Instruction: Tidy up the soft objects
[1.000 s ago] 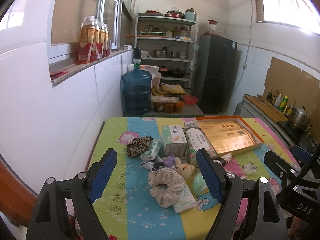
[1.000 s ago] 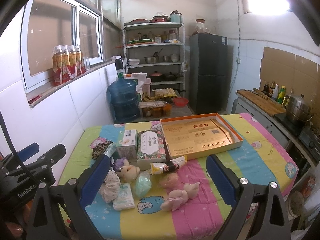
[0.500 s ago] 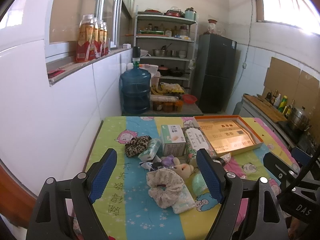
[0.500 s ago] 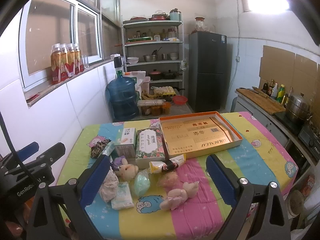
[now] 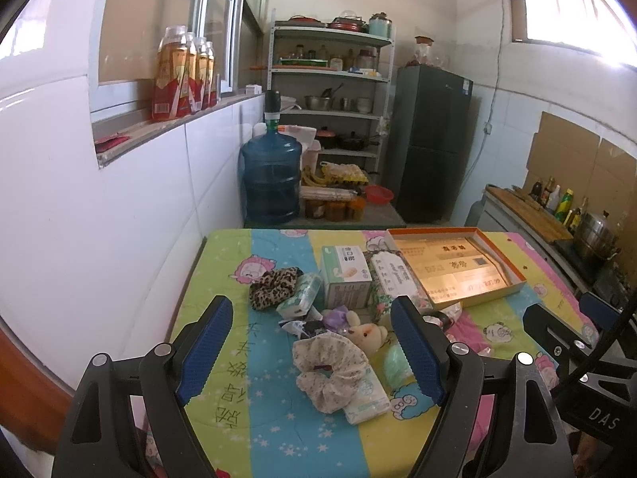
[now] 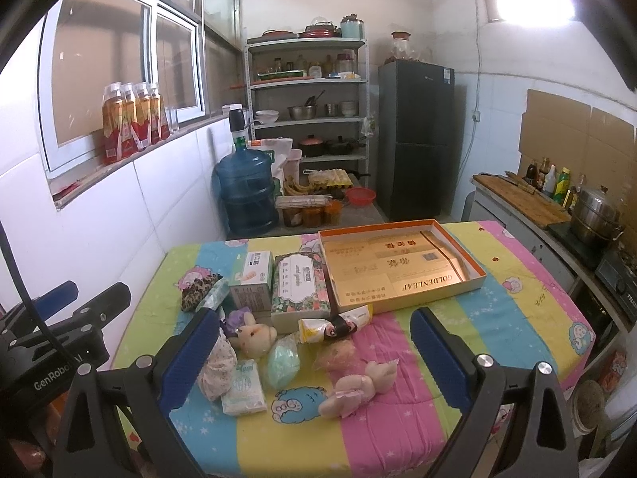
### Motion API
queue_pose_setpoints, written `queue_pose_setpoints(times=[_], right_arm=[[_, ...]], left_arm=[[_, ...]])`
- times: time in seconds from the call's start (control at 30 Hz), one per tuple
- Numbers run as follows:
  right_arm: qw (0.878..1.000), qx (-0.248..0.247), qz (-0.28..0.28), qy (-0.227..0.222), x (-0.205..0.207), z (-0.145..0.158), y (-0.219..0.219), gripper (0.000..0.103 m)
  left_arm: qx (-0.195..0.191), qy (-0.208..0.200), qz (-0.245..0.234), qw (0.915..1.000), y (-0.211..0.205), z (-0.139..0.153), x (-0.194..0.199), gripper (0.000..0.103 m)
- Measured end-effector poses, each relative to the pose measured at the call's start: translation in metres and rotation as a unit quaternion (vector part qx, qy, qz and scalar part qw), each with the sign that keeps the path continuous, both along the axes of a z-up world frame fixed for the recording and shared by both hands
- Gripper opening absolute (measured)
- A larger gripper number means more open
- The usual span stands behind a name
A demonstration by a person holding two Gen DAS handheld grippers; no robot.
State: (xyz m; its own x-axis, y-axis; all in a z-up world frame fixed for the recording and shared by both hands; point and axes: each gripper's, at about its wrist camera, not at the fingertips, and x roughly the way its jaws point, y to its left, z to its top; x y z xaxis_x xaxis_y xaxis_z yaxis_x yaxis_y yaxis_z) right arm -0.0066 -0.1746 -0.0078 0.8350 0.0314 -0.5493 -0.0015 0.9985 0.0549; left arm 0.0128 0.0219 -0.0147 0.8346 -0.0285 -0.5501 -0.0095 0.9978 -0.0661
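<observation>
Soft things lie on the striped tablecloth [image 5: 247, 410]: a floral scrunchie [image 5: 330, 362], a leopard scrunchie [image 5: 274, 286], a small plush rabbit [image 5: 366, 334], a green puff [image 6: 283, 362], a pink plush [image 6: 358, 386] and tissue packs [image 6: 243, 388]. An open orange-rimmed box [image 6: 402, 267] lies at the far right of the pile. My left gripper [image 5: 312, 352] is open and empty above the floral scrunchie. My right gripper [image 6: 314, 362] is open and empty above the table's near edge.
A tissue box [image 5: 345, 275] and a floral box [image 6: 300, 286] stand mid-table. A white wall runs along the left. A water jug [image 5: 270, 183], shelves [image 5: 330, 91] and a fridge [image 5: 432, 143] stand beyond the table. A counter with a pot [image 6: 597, 219] is at right.
Both grippers have drawn back and risen slightly from the table; the objects look a little farther and lower. Nothing on the table has moved.
</observation>
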Motion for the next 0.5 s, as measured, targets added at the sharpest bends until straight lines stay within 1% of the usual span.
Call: queue_pose_setpoints(times=[0.37,0.5], right_arm=[[1.000,0.000,0.001,0.002,0.0013,-0.0008,0.0007,0.098],[1.000,0.003,0.004,0.003,0.0013,-0.0053,-0.0009,0.098]], left_arm=[[0.002,0.001,0.000,1.0000,-0.0002,-0.0025,0.0005,0.082],[0.002,0.002,0.001,1.0000,-0.0004,-0.0035,0.0007,0.082]])
